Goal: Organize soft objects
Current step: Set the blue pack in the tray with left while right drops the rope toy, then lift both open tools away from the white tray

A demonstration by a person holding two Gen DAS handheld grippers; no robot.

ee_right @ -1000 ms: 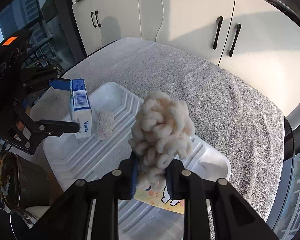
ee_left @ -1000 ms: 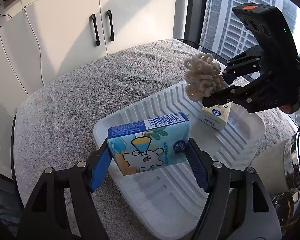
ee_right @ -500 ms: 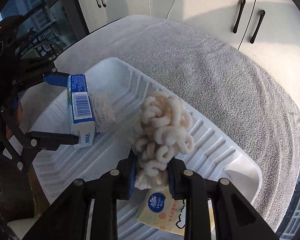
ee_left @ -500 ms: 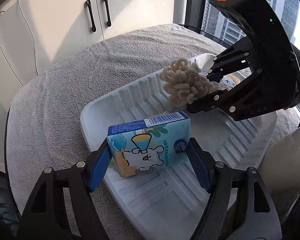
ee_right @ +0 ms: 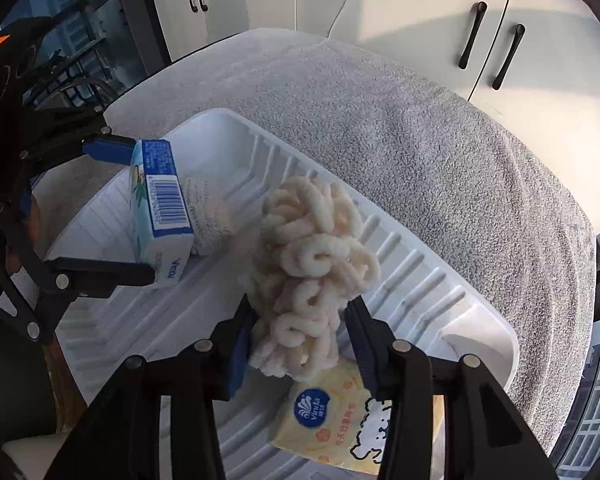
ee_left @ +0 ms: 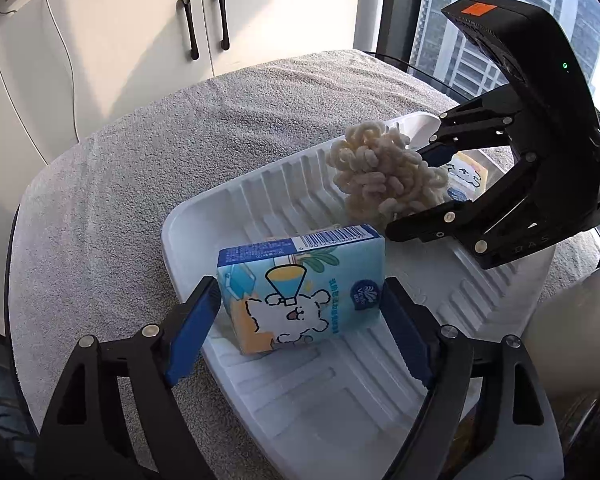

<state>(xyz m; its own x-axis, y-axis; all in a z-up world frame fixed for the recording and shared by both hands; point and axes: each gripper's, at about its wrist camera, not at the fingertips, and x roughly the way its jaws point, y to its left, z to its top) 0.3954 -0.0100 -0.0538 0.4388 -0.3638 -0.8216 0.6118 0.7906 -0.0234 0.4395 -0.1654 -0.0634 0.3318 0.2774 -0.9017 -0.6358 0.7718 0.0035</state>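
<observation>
Our right claw (ee_right: 298, 344) stands slightly parted around the looped yarn bundle (ee_right: 312, 256), low centre of its view, resting in the white tray (ee_right: 416, 276). We should widen fully before lifting. Our left claw (ee_left: 296, 320) grips the blue tissue pack (ee_left: 300, 292) at centre; lower it flat, then release.

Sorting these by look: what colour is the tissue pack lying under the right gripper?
Pale yellow tissue pack with a blue round logo; clearest in the right wrist view.
</observation>
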